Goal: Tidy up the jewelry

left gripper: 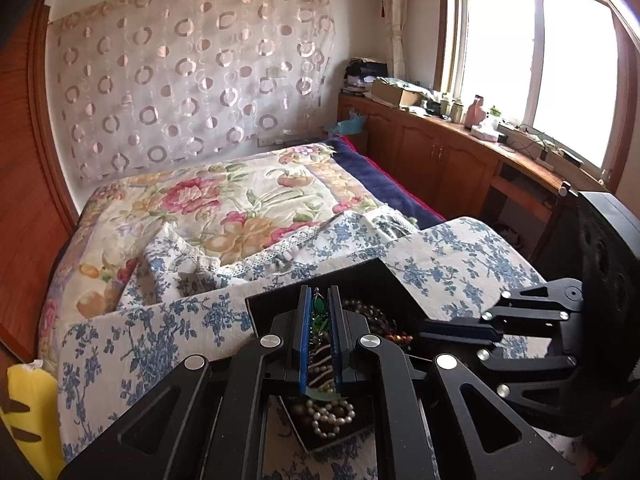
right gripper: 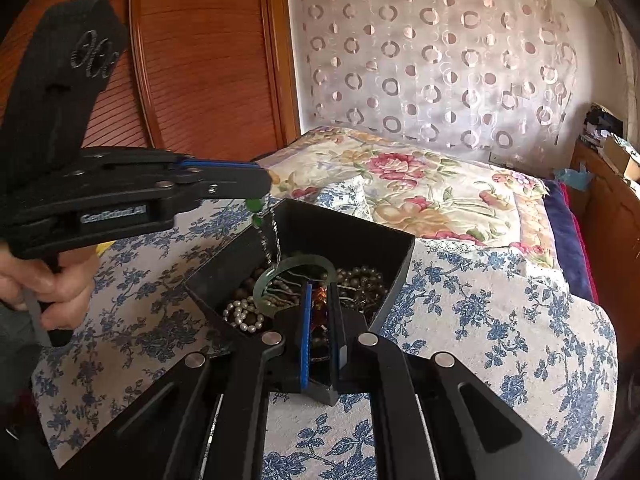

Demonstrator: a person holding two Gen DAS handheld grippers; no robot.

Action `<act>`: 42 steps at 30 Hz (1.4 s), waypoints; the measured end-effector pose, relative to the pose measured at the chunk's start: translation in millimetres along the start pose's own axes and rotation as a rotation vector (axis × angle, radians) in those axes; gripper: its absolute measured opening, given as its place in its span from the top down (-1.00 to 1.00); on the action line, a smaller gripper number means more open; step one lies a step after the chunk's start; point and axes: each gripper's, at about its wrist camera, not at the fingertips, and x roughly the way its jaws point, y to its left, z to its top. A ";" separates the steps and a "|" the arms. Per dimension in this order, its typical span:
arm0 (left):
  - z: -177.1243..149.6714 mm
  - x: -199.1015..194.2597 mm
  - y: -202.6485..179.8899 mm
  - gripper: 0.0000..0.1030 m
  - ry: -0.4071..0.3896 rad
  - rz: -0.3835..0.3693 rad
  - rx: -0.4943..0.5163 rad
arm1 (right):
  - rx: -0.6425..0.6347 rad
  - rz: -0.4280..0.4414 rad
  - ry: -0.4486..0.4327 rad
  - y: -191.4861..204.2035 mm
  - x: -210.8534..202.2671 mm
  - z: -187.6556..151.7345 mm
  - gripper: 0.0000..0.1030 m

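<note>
A black open box (right gripper: 344,236) full of jewelry sits on a blue-flowered cloth. My left gripper (left gripper: 319,300) is shut on a green pendant necklace (left gripper: 319,310); in the right wrist view that gripper (right gripper: 260,179) holds the green beads (right gripper: 253,205) above the box's left corner, the silver chain (right gripper: 269,240) hanging into the box. My right gripper (right gripper: 320,294) is nearly shut, low over the box's front, around amber beads (right gripper: 319,294); whether it grips them I cannot tell. A pale green bangle (right gripper: 294,264), white pearls (right gripper: 242,316) and dark beads (right gripper: 360,280) lie inside.
The blue-flowered cloth (right gripper: 500,320) covers the table beside a bed with a floral quilt (left gripper: 208,200). A wooden wardrobe (right gripper: 200,60) stands left. A wooden sideboard (left gripper: 440,148) with clutter runs under the window. A yellow object (left gripper: 28,400) sits at the left edge.
</note>
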 end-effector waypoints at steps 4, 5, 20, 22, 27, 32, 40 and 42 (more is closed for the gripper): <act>4.4 9.7 0.6 0.86 0.008 0.011 0.011 | 0.003 -0.004 -0.004 0.7 -1.3 -1.2 0.83; 5.5 12.5 1.1 0.86 0.013 0.014 0.012 | 0.004 -0.006 -0.005 0.1 -1.7 -0.3 0.83; 7.2 30.1 12.6 0.86 0.039 0.026 0.003 | 0.013 -0.050 -0.031 -4.6 -13.4 9.8 0.80; 8.5 27.2 11.1 0.86 0.032 0.025 0.010 | 0.009 -0.053 -0.033 -2.9 -16.2 11.1 0.80; 12.8 24.8 9.1 0.85 0.021 0.029 0.023 | 0.002 -0.063 -0.039 2.1 -24.8 13.6 0.80; 9.6 15.3 10.9 0.30 0.010 0.041 0.018 | -0.009 -0.078 -0.038 9.2 -35.1 10.1 0.80; -18.1 -20.0 11.2 -0.26 -0.012 0.053 0.002 | -0.022 -0.077 -0.013 26.0 -42.3 -9.4 0.80; -27.8 -27.2 12.9 -0.43 -0.009 0.052 -0.005 | -0.023 -0.075 0.000 30.2 -41.1 -16.0 0.80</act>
